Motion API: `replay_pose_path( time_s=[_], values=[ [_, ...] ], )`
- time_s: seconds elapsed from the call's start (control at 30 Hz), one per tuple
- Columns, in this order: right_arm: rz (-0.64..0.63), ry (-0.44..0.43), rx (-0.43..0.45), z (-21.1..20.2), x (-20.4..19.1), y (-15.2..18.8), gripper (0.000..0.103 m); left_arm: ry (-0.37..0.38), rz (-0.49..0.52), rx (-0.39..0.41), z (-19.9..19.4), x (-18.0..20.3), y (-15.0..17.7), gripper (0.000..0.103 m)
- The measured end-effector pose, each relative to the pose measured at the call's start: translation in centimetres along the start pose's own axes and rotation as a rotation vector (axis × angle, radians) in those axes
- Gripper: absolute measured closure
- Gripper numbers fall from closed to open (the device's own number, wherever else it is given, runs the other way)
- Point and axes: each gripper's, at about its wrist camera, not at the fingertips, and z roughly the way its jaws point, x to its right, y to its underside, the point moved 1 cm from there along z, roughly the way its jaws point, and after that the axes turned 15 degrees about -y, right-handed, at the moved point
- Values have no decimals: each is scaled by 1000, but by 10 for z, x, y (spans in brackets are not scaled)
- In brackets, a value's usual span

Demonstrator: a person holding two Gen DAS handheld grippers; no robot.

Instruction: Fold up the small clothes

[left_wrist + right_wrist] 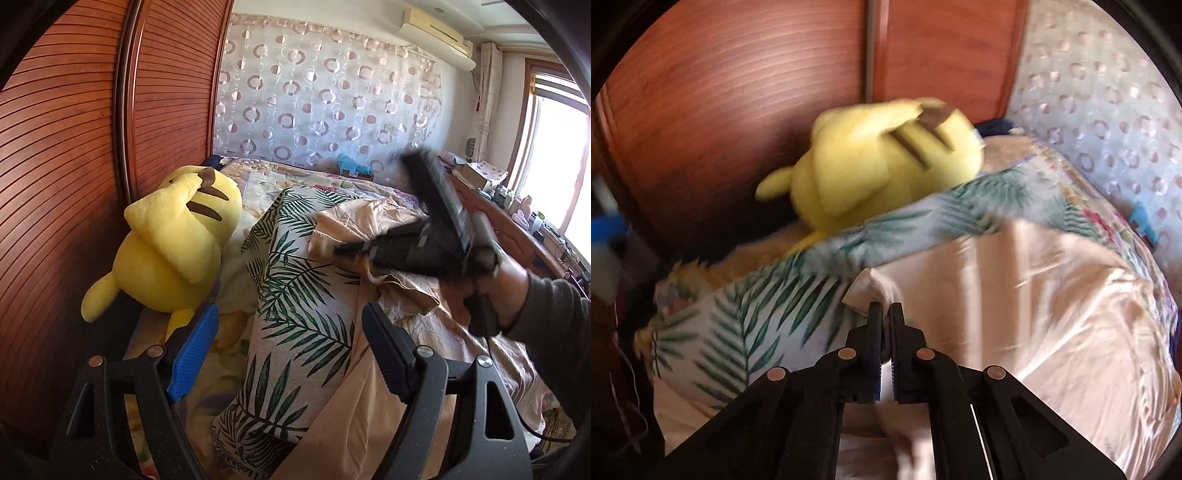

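While the bed fills both views:
Left gripper (284, 350): spread wide, gripping nothing, over leaf-print pillow (295, 295).
Right gripper (884, 314): clenched on peach garment's (1034, 314) near-left corner.
Bed (258, 181): garment lies across it, right of pillow.
Far left: yellow plush (177, 236) against wooden wardrobe (74, 129).

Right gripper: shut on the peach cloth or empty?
Shut on it: right gripper has its jaws closed on a fold of the peach cloth.
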Motion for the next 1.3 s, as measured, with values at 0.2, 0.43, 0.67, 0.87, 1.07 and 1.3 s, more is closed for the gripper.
replay_pose_path(
  time_s=[0.2, 0.43, 0.67, 0.87, 1.07, 1.3],
  values=[
    [123, 122, 192, -72, 53, -13, 100, 28, 26, -9, 6, 17, 1, 23],
    [303, 229, 189, -99, 110, 17, 100, 56, 64, -35, 17, 44, 6, 23],
    [343, 259, 144, -97, 106, 35, 91, 61, 112, -71, 30, 68, 10, 23],
    [339, 227, 218, -139, 90, 71, 55, 78, 145, -80, 39, 89, 8, 23],
    [339, 289, 214, -182, 73, 137, 54, 116, 195, -77, 45, 124, 2, 23],
    [413, 394, 237, -256, 52, 219, 54, 183, 282, -82, 51, 180, -8, 23]
  ],
)
